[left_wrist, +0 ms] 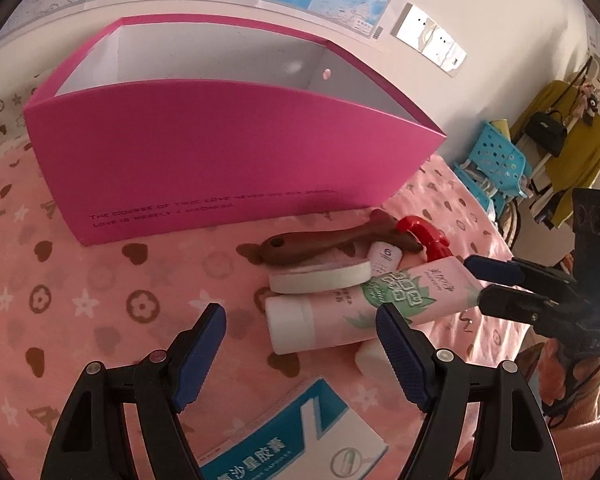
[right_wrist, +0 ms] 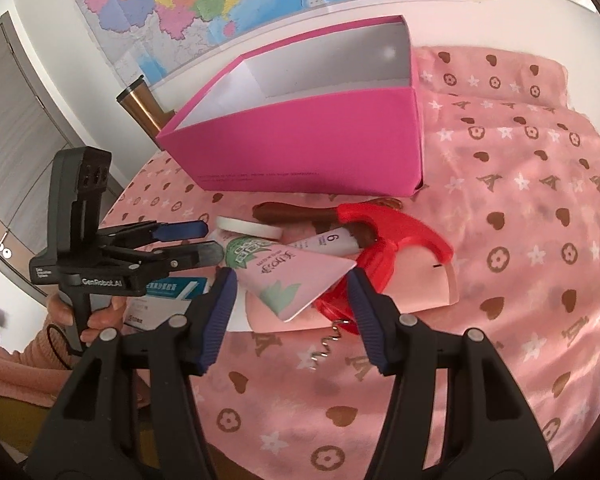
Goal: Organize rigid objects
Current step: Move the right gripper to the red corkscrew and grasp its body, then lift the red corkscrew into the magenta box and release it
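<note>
Pink tube with green leaf print and white cap, lying flat, left gripper and right gripper both parted, empty.

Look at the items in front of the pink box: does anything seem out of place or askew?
Yes. The pink box stands empty while the objects lie heaped before it: the pink tube slants across the pile, the brown handle lies over the small white tube.

My left gripper pointed downward with its jaws apart and nothing between them. My right gripper angled down likewise, jaws parted, empty. A hand clasped the left gripper's handle.
</note>
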`<action>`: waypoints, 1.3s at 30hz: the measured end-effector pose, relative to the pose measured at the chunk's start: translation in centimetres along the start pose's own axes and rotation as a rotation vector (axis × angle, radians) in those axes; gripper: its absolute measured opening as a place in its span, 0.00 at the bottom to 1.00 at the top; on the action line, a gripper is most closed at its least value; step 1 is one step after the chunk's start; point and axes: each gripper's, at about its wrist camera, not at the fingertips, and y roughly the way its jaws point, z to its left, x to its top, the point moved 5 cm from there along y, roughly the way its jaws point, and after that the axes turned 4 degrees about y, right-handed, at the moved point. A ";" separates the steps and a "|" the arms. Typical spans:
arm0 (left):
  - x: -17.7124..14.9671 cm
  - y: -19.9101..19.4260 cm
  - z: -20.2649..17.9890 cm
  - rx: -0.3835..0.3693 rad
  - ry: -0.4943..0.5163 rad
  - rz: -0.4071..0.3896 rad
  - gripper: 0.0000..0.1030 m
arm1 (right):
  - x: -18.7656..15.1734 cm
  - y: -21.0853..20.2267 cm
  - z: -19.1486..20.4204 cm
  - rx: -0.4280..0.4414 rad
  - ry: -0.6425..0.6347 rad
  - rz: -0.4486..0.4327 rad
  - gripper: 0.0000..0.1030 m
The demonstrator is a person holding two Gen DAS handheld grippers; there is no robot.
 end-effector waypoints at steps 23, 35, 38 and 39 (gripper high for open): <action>0.5 -2.3 -1.2 0.074 0.052 -0.057 0.77 | 1.6 3.0 -5.8 -0.092 0.151 0.069 0.28; 2.2 -3.8 -5.2 -0.046 0.139 -0.117 0.76 | 2.6 -2.2 -4.8 -0.076 0.104 -0.084 0.26; 3.0 -3.7 -7.4 -0.086 0.206 -0.125 0.77 | 3.7 -3.9 -3.4 -0.079 0.063 -0.133 0.26; 3.2 -3.6 -8.0 -0.095 0.226 -0.130 0.77 | 4.1 -4.4 -3.0 -0.077 0.050 -0.148 0.26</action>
